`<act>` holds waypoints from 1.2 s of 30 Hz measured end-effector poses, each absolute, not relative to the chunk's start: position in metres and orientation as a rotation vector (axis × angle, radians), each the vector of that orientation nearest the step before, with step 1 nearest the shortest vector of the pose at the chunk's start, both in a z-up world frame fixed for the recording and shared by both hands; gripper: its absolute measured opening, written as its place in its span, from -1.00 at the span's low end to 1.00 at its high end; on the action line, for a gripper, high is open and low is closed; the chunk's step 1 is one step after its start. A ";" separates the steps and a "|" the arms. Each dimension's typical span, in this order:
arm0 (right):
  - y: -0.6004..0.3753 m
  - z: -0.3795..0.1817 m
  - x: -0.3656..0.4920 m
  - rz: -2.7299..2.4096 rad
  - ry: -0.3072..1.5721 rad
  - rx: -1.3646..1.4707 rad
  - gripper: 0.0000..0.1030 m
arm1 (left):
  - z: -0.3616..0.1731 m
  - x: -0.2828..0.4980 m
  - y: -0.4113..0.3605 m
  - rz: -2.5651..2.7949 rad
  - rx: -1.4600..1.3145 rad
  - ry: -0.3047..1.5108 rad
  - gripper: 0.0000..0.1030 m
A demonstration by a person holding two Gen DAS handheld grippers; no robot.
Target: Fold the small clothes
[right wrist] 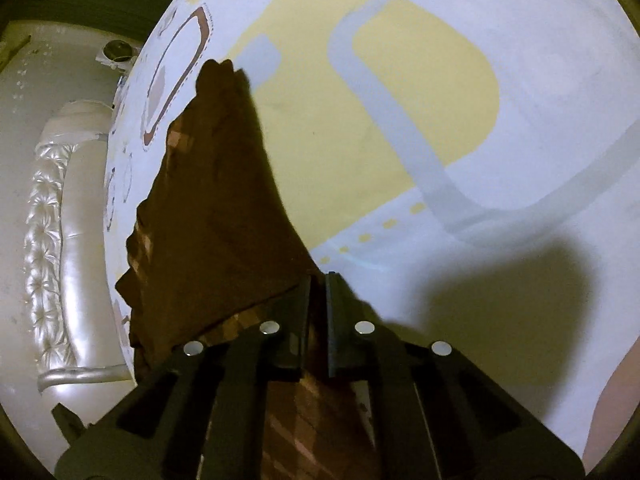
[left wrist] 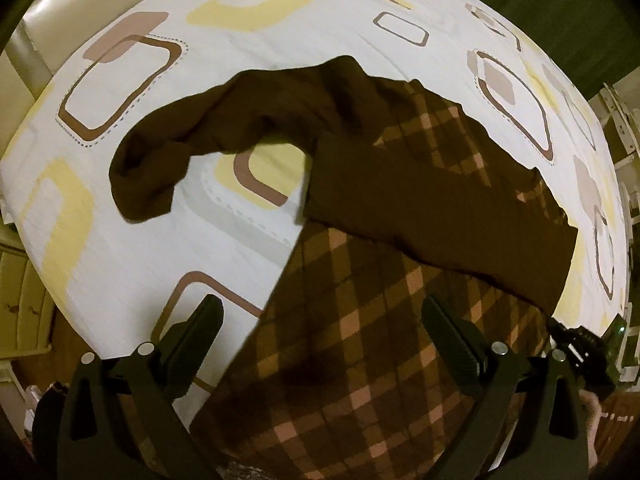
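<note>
A brown sweater (left wrist: 360,320) with a plaid front and plain brown sleeves lies on the patterned bedsheet (left wrist: 120,240). One sleeve (left wrist: 168,160) stretches out to the left, the other sleeve (left wrist: 440,216) is folded across the body. My left gripper (left wrist: 320,312) is open and empty, hovering over the sweater's lower body. My right gripper (right wrist: 318,280) is shut on the sweater's edge (right wrist: 224,208), which hangs up from the sheet (right wrist: 440,120) between the fingers. The right gripper also shows at the sweater's right edge in the left wrist view (left wrist: 580,344).
A cream padded headboard (right wrist: 68,240) borders the bed on the left of the right wrist view. Pale furniture (left wrist: 24,280) stands beside the bed at the left. White shelving (left wrist: 624,140) stands at the far right.
</note>
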State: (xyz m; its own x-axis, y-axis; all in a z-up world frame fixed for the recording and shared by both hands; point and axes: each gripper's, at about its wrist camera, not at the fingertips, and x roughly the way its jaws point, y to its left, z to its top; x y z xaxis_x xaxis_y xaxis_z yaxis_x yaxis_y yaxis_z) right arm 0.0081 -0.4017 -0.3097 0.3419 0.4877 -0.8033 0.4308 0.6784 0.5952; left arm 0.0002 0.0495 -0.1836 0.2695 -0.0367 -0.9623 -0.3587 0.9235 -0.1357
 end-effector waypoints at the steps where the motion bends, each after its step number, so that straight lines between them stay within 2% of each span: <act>1: -0.402 -0.304 0.009 0.038 1.262 0.878 -0.77 | -0.184 -0.001 0.050 0.222 -0.358 1.289 0.93; 3: -0.402 -0.283 0.005 0.014 1.223 0.824 -0.65 | -0.184 -0.006 0.053 0.221 -0.366 1.292 0.93; 5: -0.394 -0.262 0.003 0.028 1.191 0.756 -0.21 | -0.185 -0.011 0.061 0.230 -0.374 1.292 0.93; 7: -0.372 -0.244 0.001 0.076 1.175 0.688 -0.10 | -0.187 -0.016 0.072 0.242 -0.386 1.288 0.93; 15: -0.298 -0.236 0.001 0.214 1.217 0.648 -0.01 | -0.196 -0.030 0.160 0.333 -0.434 1.194 0.93; 20: -0.272 -0.240 -0.001 0.242 1.245 0.651 0.00 | -0.218 -0.024 0.207 0.396 -0.458 1.205 0.92; 31: -0.250 -0.253 -0.008 0.237 1.281 0.650 0.03 | -0.258 0.006 0.236 0.399 -0.537 1.258 0.90; 32: -0.249 -0.254 -0.008 0.238 1.283 0.649 0.04 | -0.260 0.007 0.238 0.405 -0.538 1.264 0.81; 33: -0.247 -0.254 -0.008 0.240 1.286 0.647 0.04 | -0.264 0.008 0.242 0.408 -0.543 1.272 0.62; 34: -0.246 -0.255 -0.007 0.240 1.287 0.643 0.04 | -0.267 0.010 0.244 0.426 -0.523 1.288 0.13; 36: -0.241 -0.256 -0.007 0.242 1.290 0.638 0.04 | -0.267 0.011 0.249 0.441 -0.518 1.291 0.04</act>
State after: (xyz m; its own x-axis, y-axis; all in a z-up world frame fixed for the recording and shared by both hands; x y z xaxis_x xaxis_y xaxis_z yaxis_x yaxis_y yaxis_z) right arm -0.0068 -0.2415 -0.2561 0.2810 0.5082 -0.8141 0.1785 0.8058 0.5646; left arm 0.0110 0.2488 -0.2666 0.2235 0.0207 -0.9745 -0.5794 0.8068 -0.1157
